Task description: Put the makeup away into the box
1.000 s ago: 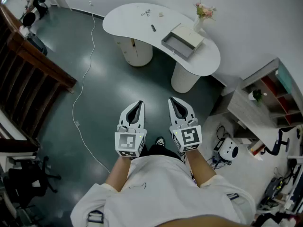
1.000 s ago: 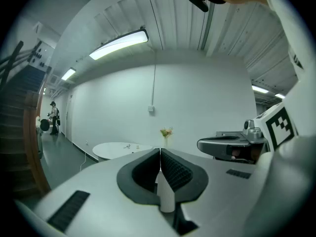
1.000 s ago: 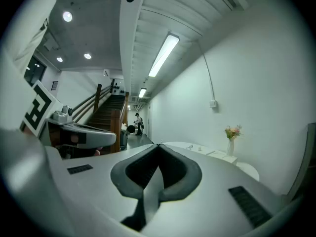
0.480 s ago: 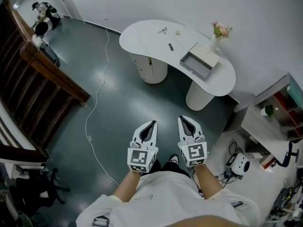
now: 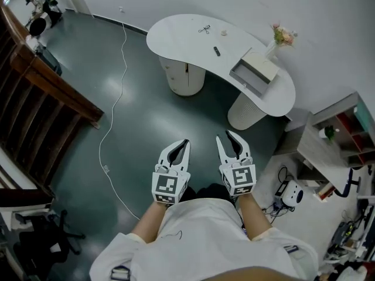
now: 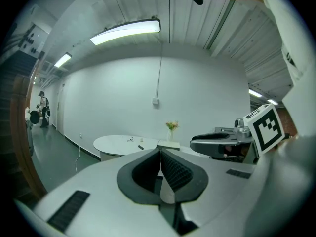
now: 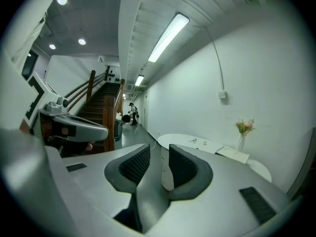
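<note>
The white curved table (image 5: 176,34) stands well ahead of me across the dark floor. On it rest an open grey-and-white box (image 5: 255,72), a small dark makeup tube (image 5: 217,51), a metal tool (image 5: 204,29) and a small round item (image 5: 223,32). Both grippers are held in front of my body, far from the table. My left gripper (image 5: 186,141) is shut and empty; in the left gripper view its pads (image 6: 160,152) meet. My right gripper (image 5: 225,135) has just been opening and its jaws stand apart (image 7: 159,149) with nothing between them.
A vase of flowers (image 5: 283,37) stands beside the box. A wooden stair rail (image 5: 47,81) runs along the left and a white cable (image 5: 111,98) trails over the floor. Shelves (image 5: 340,127) and clutter fill the right; an office chair (image 5: 35,233) sits at lower left.
The right gripper's jaws have gone from shut to open. Both grippers have moved forward together while the view shifted relative to the table.
</note>
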`<state>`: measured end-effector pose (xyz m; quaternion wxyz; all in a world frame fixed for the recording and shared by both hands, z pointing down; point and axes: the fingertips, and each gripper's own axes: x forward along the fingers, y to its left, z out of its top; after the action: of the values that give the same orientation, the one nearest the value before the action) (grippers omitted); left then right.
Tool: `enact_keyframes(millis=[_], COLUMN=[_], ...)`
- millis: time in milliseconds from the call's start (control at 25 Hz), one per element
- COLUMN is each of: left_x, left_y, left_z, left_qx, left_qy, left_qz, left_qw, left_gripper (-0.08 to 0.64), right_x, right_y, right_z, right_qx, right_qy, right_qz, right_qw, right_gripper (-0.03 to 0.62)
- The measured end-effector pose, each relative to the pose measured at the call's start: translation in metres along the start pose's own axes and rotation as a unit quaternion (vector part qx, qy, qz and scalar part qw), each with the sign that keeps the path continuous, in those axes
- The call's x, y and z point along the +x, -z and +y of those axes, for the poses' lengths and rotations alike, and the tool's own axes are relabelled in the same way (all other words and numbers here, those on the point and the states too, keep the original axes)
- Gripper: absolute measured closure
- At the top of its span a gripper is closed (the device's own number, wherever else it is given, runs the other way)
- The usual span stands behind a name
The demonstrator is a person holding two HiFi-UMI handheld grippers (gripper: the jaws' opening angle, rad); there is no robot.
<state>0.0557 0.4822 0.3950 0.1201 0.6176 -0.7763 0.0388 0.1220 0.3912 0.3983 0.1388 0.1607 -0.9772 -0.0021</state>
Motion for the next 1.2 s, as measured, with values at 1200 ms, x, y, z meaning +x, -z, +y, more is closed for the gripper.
enact_keyframes(millis=[1200], left_x=[0.347], left_y=[-0.068], left_z=[0.055], left_qx=[-0.001], left_qy=[0.001], left_qz=[0.061], left_qw=[0.9982], left_gripper=[0.538], right_x=[0.233], right_y=[-0.033], right_z=[-0.275], right_qx=[0.03], right_qy=[-0.003], right_qz=[0.007], right_qw=[1.0], right_gripper=[0.489])
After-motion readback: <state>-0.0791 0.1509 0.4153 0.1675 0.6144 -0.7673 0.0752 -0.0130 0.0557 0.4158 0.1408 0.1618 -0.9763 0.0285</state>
